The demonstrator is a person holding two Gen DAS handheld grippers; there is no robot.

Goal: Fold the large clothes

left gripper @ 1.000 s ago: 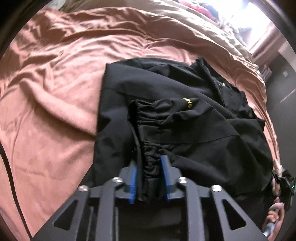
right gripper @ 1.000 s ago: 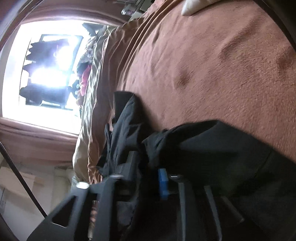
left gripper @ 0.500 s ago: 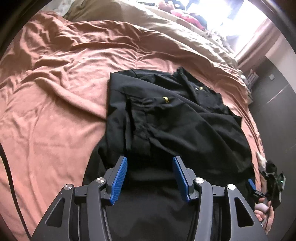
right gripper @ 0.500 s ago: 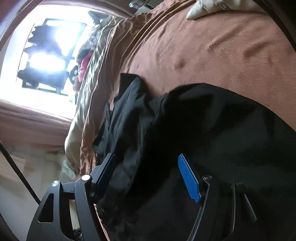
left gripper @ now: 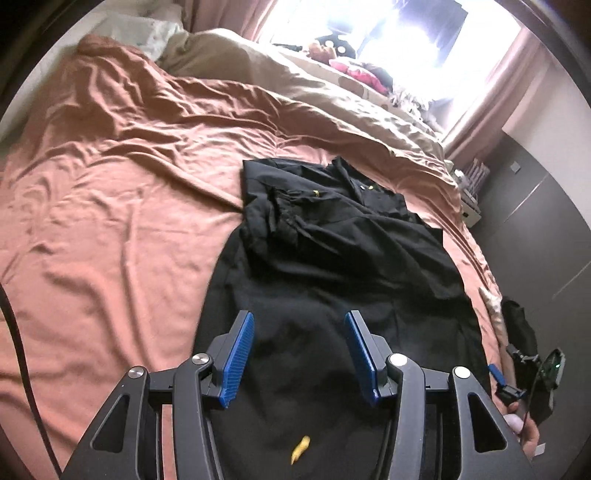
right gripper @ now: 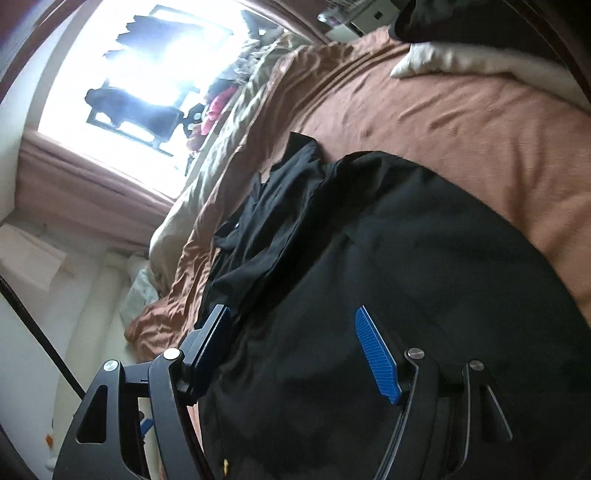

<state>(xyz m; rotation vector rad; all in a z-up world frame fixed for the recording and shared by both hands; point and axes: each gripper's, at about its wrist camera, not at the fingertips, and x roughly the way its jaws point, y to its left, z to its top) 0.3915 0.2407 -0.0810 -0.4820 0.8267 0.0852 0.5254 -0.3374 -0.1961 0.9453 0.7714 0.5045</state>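
Both tongs, left point(left gripper: 299, 354) and right point(right gripper: 295, 350), gape empty above the seemingly half-folded black jacket point(left gripper: 332, 258).

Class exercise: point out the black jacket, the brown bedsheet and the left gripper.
black jacket point(left gripper: 332, 258): left wrist view, middle of its body.
brown bedsheet point(left gripper: 110, 221): left wrist view, bare wrinkled area.
left gripper point(left gripper: 299, 354): left wrist view, between its fingertips.

Wrinkled rust-brown bedsheet point(left gripper: 122, 206) covers most of bed. Rumpled beige duvet point(left gripper: 295, 81) bunched along far edge, w/ pink-red soft toys point(left gripper: 354, 68) by bright window point(left gripper: 406, 33). Dusty-pink curtain point(left gripper: 484, 110) at window's side. White pillow point(right gripper: 461, 62) at bed corner.
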